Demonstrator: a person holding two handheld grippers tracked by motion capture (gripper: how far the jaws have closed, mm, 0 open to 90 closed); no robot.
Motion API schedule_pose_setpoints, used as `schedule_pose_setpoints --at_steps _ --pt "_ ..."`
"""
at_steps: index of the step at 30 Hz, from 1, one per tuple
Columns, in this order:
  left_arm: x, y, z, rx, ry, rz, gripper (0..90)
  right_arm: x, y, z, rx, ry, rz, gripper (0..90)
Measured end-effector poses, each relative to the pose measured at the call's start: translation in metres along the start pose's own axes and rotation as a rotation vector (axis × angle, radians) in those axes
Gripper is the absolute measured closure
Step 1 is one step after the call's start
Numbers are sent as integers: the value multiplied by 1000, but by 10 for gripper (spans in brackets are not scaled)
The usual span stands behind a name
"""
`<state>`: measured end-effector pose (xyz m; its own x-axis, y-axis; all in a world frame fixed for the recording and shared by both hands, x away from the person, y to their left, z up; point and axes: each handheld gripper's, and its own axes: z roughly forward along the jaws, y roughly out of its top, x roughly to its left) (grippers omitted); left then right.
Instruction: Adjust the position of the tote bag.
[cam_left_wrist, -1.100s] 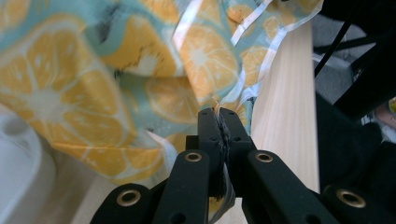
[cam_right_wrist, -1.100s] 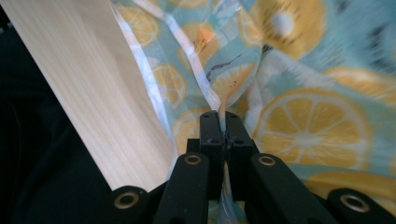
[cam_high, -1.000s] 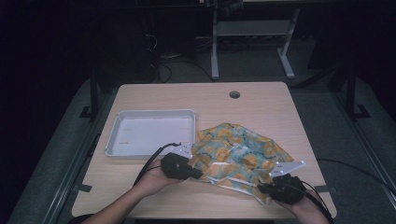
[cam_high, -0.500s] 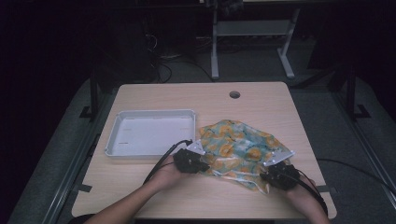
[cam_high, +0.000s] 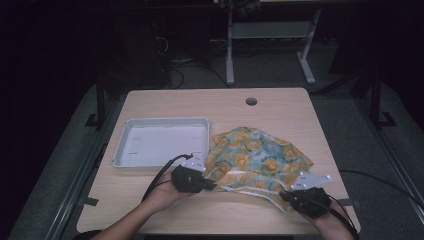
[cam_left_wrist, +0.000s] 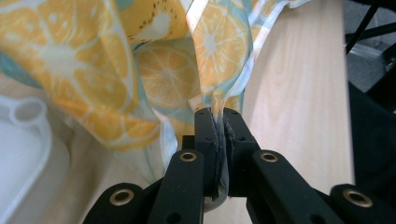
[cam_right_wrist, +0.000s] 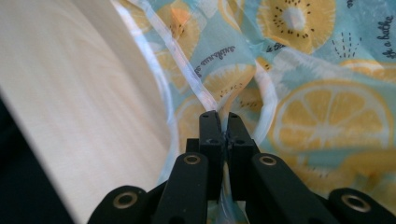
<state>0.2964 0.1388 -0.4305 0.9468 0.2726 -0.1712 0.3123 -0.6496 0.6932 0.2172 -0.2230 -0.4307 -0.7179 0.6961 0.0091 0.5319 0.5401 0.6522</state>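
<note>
A thin cloth printed with orange slices on pale blue (cam_high: 260, 155) lies rumpled on the right half of the wooden table (cam_high: 280, 110). My left gripper (cam_high: 212, 186) pinches its near left edge. In the left gripper view the jaws (cam_left_wrist: 219, 114) hold a fold of the cloth (cam_left_wrist: 159, 74); they have just eased apart slightly, and the fabric is still caught between the pads. My right gripper (cam_high: 284, 196) grips the near right corner. In the right gripper view it (cam_right_wrist: 223, 116) is shut on the white hem of the cloth (cam_right_wrist: 327, 112).
A shallow white tray (cam_high: 165, 120) sits on the left half of the table, touching the cloth's left edge, and its rim (cam_left_wrist: 28, 140) is close beside the left gripper. A round cable hole (cam_high: 251, 101) is near the far edge. Cables trail from both grippers.
Both grippers pushed a little away from the person with the cloth's near edge, then came back toward the front edge. The cloth now lies slightly more bunched.
</note>
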Motion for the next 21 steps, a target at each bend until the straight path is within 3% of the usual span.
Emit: schedule_pose_setpoints --at_steps 4,8,12,15,21 --pt "-3 -11 -4 14 -9 -12 825 11 -10 -8 -21 35 -1 870" --pt "0 -20 -4 8 -8 -54 705 15 -21 -7 1 85 -1 843" --pt "-1 -19 -14 -25 -22 -66 608 18 -21 -8 0 124 -8 736" --pt "-3 -21 -28 -41 -28 -63 528 20 -19 -14 -37 172 -5 640" --pt "2 -44 -59 -75 20 -113 462 15 -27 -36 -122 175 37 524"
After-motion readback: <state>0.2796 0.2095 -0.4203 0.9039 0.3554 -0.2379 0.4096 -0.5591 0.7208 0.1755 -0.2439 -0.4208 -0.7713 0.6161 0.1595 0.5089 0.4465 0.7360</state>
